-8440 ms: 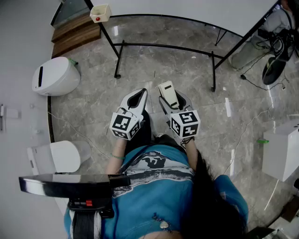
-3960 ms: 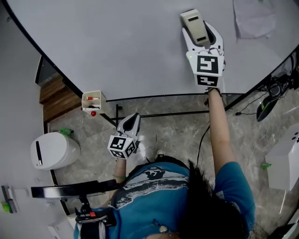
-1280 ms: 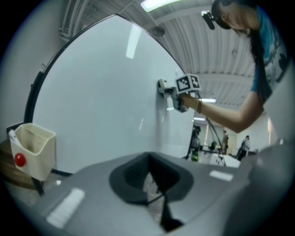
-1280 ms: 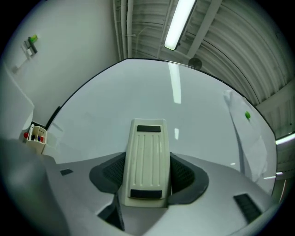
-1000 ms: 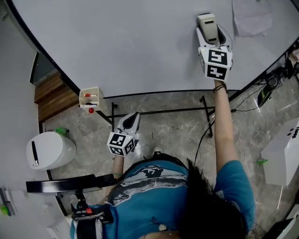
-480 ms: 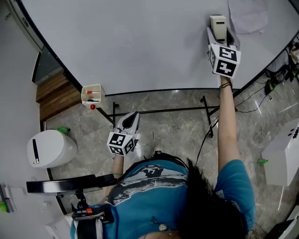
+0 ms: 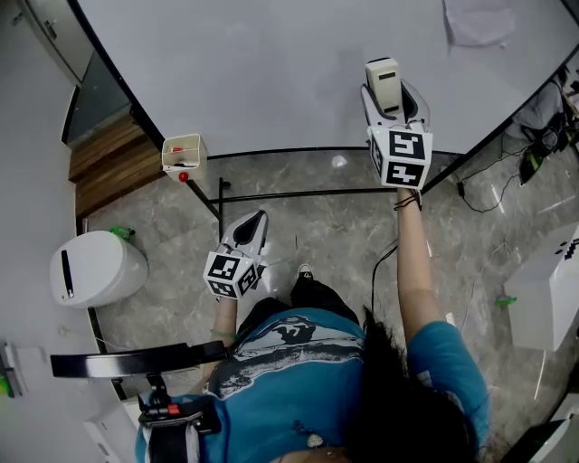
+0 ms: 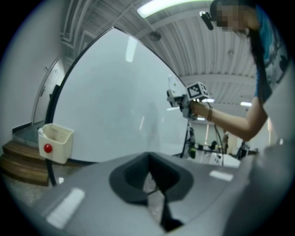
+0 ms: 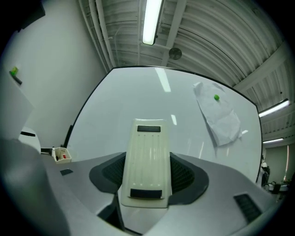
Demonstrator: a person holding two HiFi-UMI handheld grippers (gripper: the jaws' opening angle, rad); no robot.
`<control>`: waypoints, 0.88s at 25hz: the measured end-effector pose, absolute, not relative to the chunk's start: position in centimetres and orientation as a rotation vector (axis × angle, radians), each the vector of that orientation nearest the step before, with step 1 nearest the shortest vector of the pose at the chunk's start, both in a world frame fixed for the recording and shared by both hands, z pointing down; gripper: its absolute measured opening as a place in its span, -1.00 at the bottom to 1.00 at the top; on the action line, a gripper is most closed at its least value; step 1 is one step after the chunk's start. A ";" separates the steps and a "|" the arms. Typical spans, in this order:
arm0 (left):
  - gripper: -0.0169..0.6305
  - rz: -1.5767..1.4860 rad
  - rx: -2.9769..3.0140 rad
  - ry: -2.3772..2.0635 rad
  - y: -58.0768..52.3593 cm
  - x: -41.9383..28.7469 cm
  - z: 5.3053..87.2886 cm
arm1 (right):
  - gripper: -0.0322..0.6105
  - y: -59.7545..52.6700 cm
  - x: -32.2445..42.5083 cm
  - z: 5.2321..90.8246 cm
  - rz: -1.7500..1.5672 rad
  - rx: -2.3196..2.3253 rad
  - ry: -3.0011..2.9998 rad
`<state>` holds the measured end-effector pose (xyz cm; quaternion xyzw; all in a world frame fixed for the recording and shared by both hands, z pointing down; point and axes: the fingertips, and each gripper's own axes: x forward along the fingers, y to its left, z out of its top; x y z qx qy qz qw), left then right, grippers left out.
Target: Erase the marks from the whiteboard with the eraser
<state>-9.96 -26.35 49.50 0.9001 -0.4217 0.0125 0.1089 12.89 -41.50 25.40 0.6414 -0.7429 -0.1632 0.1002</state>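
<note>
Fingers of right gripper (image 7: 389, 90) clamped on eraser (image 7: 383, 76); left gripper (image 7: 252, 224) closed, empty, hanging low | eraser's long axis runs along jaws, over lower part of whiteboard (image 7: 253, 81), contact unclear | right hand nearer; no marks discernible

We see a small cream plastic box (image 7: 184, 155) at ten o'clock in the head view, brown wooden steps (image 7: 113, 163) beside it. A rounded white plastic container (image 7: 95, 268) sits at nine o'clock, a crumpled white paper sheet (image 7: 478, 20) at one o'clock.
</note>
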 end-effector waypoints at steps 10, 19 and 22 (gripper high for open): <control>-0.94 0.082 2.599 -1.157 -16.5 -12.0 52.7 | -0.08 -29.2 6.2 34.9 -0.231 1.791 -2.267; -0.93 0.019 2.618 -1.130 -12.7 -11.7 51.7 | -0.08 -18.9 1.4 41.7 -0.003 1.687 -2.330; -0.94 -0.006 2.632 -1.149 -11.8 -11.4 50.8 | -0.08 -16.6 0.7 42.7 0.029 1.646 -2.351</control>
